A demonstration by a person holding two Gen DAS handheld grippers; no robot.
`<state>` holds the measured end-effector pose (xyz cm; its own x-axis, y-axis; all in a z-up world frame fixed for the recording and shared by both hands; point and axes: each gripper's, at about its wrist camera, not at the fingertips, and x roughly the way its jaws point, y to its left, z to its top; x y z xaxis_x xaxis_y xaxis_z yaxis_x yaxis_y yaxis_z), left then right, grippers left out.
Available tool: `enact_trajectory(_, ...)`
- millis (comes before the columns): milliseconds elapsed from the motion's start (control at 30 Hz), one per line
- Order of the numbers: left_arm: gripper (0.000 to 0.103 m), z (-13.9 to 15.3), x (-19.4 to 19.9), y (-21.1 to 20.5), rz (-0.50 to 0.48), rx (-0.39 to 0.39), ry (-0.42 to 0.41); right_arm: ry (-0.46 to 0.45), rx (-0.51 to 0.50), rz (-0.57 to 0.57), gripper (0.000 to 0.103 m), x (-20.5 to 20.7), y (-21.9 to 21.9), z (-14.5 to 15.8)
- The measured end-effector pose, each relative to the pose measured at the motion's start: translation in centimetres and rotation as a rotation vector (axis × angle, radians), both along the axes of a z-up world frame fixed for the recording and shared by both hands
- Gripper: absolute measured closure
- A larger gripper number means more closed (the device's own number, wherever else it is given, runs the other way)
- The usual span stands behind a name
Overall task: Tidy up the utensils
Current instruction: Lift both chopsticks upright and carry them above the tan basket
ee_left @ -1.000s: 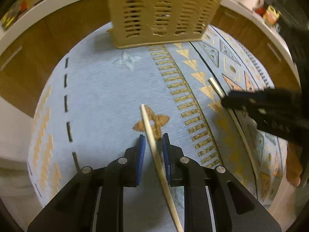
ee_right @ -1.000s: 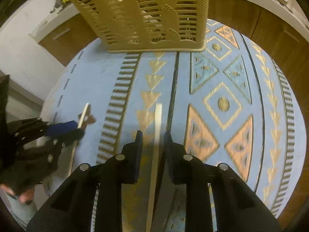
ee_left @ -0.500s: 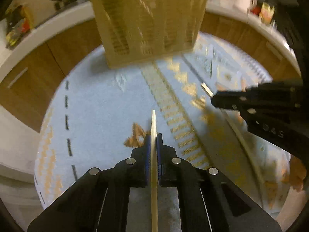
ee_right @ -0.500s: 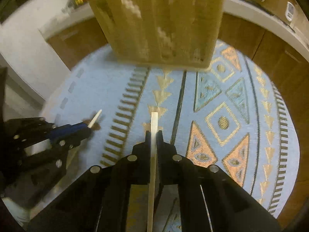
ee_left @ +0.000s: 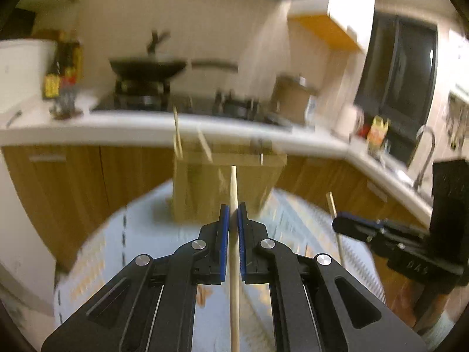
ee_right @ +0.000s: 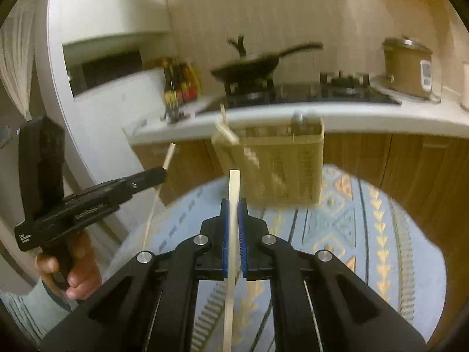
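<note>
My left gripper [ee_left: 233, 209] is shut on a round wooden chopstick [ee_left: 234, 184], held lifted above the blue patterned mat [ee_left: 140, 228]. My right gripper [ee_right: 233, 204] is shut on a second, flatter chopstick [ee_right: 234, 184], also raised. A tan slotted utensil basket [ee_left: 199, 187] [ee_right: 281, 173] stands ahead at the mat's far edge, with several sticks and utensil handles poking out of its top. Each gripper shows in the other's view: the right gripper [ee_left: 337, 224] with its chopstick [ee_left: 332, 208] at the right, the left gripper [ee_right: 162, 173] with its chopstick [ee_right: 169, 155] at the left.
A white kitchen counter [ee_left: 117, 123] runs behind the basket, with a stove, a black wok [ee_right: 249, 69], sauce bottles [ee_right: 178, 85] and a cooker pot [ee_right: 407, 64]. Wooden cabinets [ee_left: 73, 182] lie below. A hand [ee_right: 73, 267] grips the left tool's handle.
Both grippers closed on the chopsticks that lay on the mat and lifted them, tilting up from facing the mat to facing the basket and counter.
</note>
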<state>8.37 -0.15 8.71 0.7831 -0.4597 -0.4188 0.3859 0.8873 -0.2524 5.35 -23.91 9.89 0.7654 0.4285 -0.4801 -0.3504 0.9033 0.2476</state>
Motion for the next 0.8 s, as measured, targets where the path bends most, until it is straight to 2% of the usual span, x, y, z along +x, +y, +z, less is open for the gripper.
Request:
enact_trajectory(233,0.099,6.7,1.4,1.0,0.108,-0.079,-0.204,-0.144,0.007,-0.029,0.099,3.0,0.3,5.2)
enact_trajectory(367,0.099,8.9,3.4,0.9,0.154,-0.12,-0.275,-0.21,-0.016,-0.054,0.099,6.1,1.2,7.4)
enact_trajectory(500,0.099,10.3,6.0,0.9,0.205,-0.149,-0.333,-0.272,-0.015,-0.088,0.099,9.3,1.7,9.9)
enact_trajectory(667,0.099,10.8,9.7,1.1,0.256,-0.18,-0.371,-0.323,0.0,-0.129,0.099,13.6,2.4,11.2)
enact_trajectory(800,0.099,10.4,12.5,1.2,0.3,-0.192,-0.389,-0.364,-0.027,-0.153,0.099,16.4,3.4,11.2)
